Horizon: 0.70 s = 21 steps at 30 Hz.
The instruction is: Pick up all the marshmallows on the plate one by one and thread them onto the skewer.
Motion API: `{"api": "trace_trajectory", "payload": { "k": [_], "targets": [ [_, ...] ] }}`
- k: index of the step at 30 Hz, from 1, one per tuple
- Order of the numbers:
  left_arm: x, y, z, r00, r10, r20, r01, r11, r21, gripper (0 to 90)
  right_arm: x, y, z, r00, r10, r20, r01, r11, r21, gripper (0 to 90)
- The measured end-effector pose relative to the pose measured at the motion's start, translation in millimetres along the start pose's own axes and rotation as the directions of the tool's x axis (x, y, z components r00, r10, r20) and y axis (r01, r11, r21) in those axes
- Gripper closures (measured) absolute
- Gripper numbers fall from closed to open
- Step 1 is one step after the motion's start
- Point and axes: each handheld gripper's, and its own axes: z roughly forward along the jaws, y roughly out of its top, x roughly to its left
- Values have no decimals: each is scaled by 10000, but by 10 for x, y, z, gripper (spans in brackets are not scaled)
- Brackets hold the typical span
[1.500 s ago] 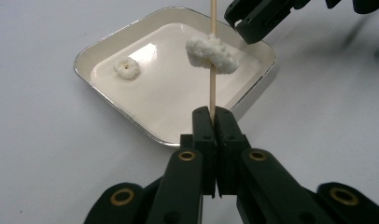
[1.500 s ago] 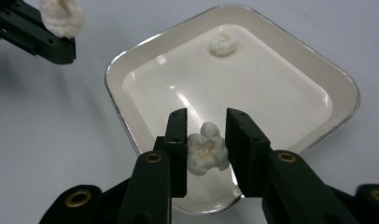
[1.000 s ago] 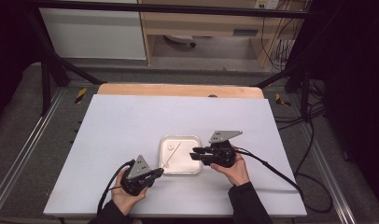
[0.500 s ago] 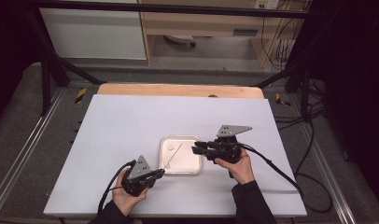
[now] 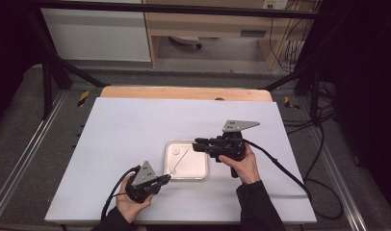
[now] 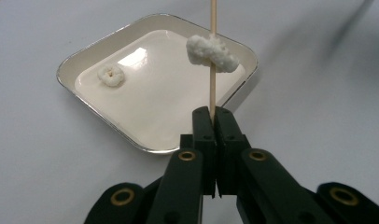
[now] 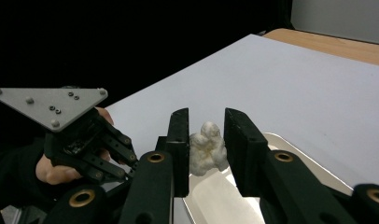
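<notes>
A white tray [image 5: 198, 166] lies mid-table. My left gripper [image 5: 165, 179], at the tray's near left corner, is shut on a thin wooden skewer [image 6: 212, 88] that slants over the tray. A white puffed snack piece [image 6: 212, 52] is threaded on the skewer. A ring-shaped white piece [image 6: 110, 74] lies loose in the tray [image 6: 145, 107]. My right gripper [image 5: 197, 143] hovers over the tray's far right corner, jaws pointing left. In the right gripper view, the gripper [image 7: 207, 114] is shut on another white puffed piece [image 7: 206, 149] above the tray [image 7: 290, 142], and the left gripper [image 7: 87, 144] shows farther off.
The white table top [image 5: 136, 125] surrounds the tray, with a wooden strip [image 5: 184, 93] along its far edge. Cables trail from both grippers toward the near edge and the right side. Metal frame rails run along both sides of the table.
My right gripper has lifted away from the tray's middle toward its far right corner, carrying the puffed piece. The left gripper and skewer have barely moved.
</notes>
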Motion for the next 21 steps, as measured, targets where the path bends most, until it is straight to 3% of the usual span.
{"api": "trace_trajectory", "payload": {
  "k": [21],
  "targets": [
    [-15,3,4,9999,100,56,-100,9999,14,887,6,-2,200,9986,300,-442,-288,9992,275,728]
  ]
}}
